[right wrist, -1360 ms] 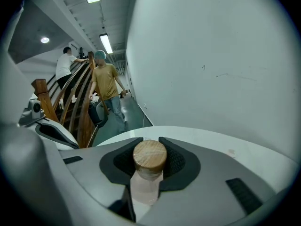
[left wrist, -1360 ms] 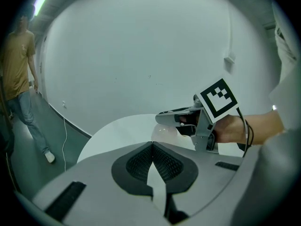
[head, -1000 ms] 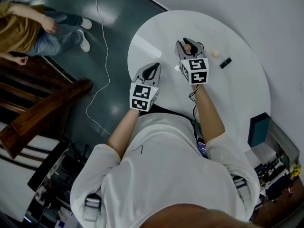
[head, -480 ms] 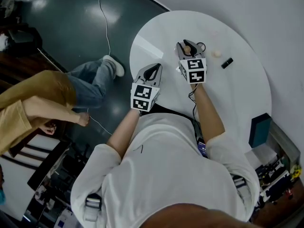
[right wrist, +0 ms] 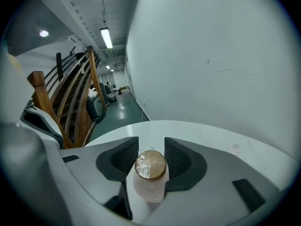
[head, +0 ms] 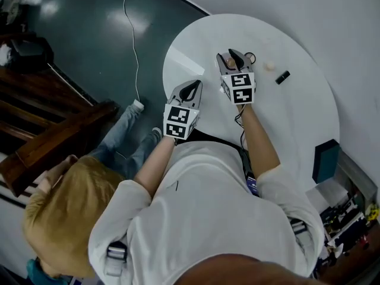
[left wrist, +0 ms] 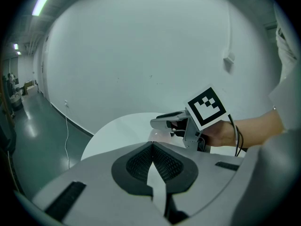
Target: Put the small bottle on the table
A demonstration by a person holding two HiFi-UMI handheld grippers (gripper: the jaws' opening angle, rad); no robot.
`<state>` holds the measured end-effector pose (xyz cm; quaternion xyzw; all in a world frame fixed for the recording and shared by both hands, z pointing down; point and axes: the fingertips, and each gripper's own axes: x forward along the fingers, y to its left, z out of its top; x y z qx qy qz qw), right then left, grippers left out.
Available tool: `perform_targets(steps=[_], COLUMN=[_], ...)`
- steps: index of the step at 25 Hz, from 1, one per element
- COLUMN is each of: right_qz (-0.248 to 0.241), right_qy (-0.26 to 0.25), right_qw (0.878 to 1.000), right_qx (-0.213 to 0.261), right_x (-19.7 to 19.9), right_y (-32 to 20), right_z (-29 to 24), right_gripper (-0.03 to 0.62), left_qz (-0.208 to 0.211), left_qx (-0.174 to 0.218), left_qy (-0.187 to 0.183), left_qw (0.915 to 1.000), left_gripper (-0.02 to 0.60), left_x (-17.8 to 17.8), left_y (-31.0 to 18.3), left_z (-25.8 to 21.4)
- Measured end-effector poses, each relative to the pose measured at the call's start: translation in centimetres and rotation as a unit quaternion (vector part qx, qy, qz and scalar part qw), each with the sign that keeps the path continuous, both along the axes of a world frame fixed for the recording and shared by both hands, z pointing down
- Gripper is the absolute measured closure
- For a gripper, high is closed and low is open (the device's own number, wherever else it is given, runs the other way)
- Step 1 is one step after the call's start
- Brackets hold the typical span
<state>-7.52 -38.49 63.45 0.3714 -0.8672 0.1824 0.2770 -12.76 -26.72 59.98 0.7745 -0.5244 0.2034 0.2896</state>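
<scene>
The small bottle (right wrist: 150,173), pale pink with a brown cap, stands upright on the round white table (head: 297,117) between the jaws of my right gripper (right wrist: 151,158). Those jaws have just been opening, and the pads now sit slightly off the bottle on either side. In the head view the bottle's cap (head: 228,60) shows between the right gripper's (head: 230,57) tips, near the table's middle. My left gripper (head: 189,89) hovers at the table's near left edge, shut with nothing in it (left wrist: 151,161).
A small peach ball (head: 270,66) and a black object (head: 282,77) lie right of the bottle. A teal box (head: 325,161) stands at the table's right edge. A person (head: 65,212) is at lower left beside a wooden stair rail (head: 59,138).
The right jaws have widened around the bottle. A passer-by has walked from the upper left down to the lower left. Both hands have kept still.
</scene>
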Motion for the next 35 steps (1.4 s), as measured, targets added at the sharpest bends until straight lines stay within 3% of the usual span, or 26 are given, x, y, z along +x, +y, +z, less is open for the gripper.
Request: perform_targets(steps=[4,15,26,35], right_qz=[0.007,0.087,0.198,0.268], right_qy=[-0.013,-0.023,0.005,0.008], right_qw=[1.000,0.996,0.980,0.963], right_qx=[0.010,0.015,0.007,0.018], right_x=[0.4,6.3,14.0,17.8], right_y=[0.8,4.6,11.2,15.9], right_z=[-1.7,-4.0,-3.5,-5.0], right_gripper=[0.380,0.383,0.550,0.595], left_qz=[0.010,0.082,0.172,0.234], left_qx=[0.006,0.018,0.022,0.037], left_qy=[0.003,0.015,0.033,0.041], left_qw=[0.9999,0.9963,0.9842,0.9708], left_gripper=[0.569,0.569,0.569,0.569], left_x=[0.2,3.5,8.6,12.2], left_y=[0.3,0.1,0.8,2.4], left_z=[-0.5,-1.1,-1.0,-2.4])
